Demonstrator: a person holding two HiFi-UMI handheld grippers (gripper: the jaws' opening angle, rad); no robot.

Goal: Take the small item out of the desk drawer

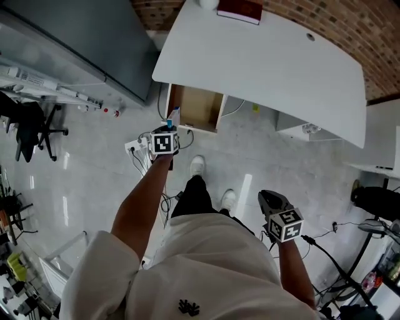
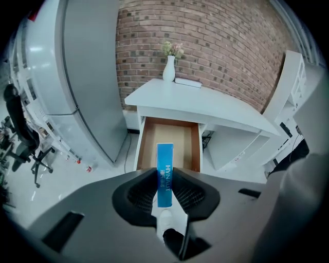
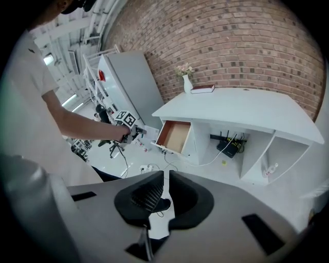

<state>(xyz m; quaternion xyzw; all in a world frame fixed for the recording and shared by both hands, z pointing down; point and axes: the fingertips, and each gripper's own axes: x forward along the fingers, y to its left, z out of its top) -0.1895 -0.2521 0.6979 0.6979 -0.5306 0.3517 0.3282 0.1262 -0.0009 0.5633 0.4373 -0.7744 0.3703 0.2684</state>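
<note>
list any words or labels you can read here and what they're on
"HYNAUT": white print running along the blue box clamped in the left gripper.
Smaller print beside that word on the blue box: too small to read.
Cover of the red book on the desk: no readable text.

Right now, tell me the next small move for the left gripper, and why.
Probably carry the blue box up toward the white desk top. The left gripper is clamped on it, the box hangs clear of the open drawer, and the drawer looks empty, so nothing is left to fetch.
</note>
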